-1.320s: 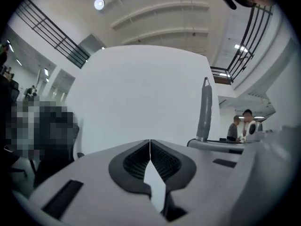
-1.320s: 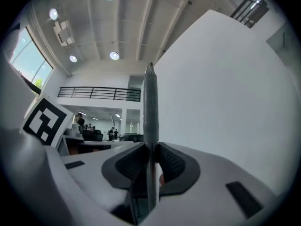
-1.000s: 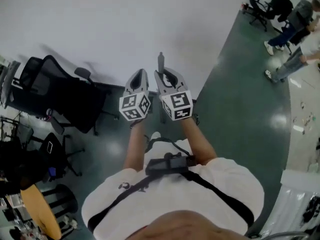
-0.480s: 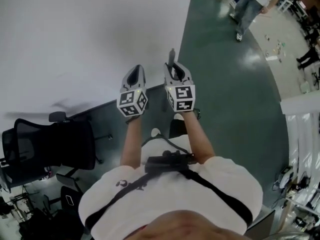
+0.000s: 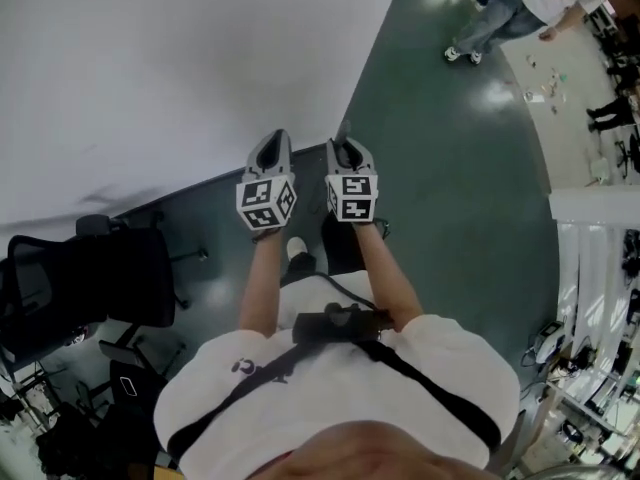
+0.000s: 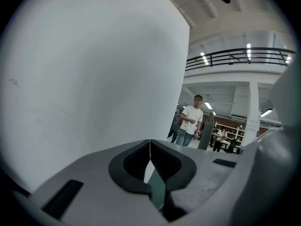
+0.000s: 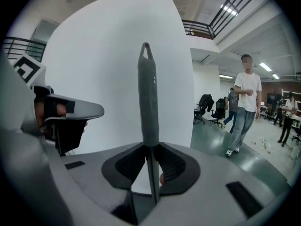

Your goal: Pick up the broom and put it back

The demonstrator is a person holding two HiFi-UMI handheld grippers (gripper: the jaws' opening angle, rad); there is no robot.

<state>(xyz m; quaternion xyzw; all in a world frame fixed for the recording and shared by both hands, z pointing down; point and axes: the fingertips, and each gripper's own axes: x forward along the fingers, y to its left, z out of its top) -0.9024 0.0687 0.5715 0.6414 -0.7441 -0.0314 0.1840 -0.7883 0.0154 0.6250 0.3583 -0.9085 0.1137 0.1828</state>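
**Pick-up done, return pending**

Jaws of the right gripper (image 7: 150, 164) are clamped on the slim grey tapered broom handle (image 7: 148, 98). The handle stands upright at the centre of the right gripper view, its hanging loop on top. The left gripper (image 6: 149, 157) sits just beside it at the middle of the head view, its jaws pressed together on nothing. What remains, by the look of it, is carrying the broom to its place, perhaps against the plain white wall (image 5: 180, 68) at the upper left. No hook or rack shows, and the brush end is out of sight.
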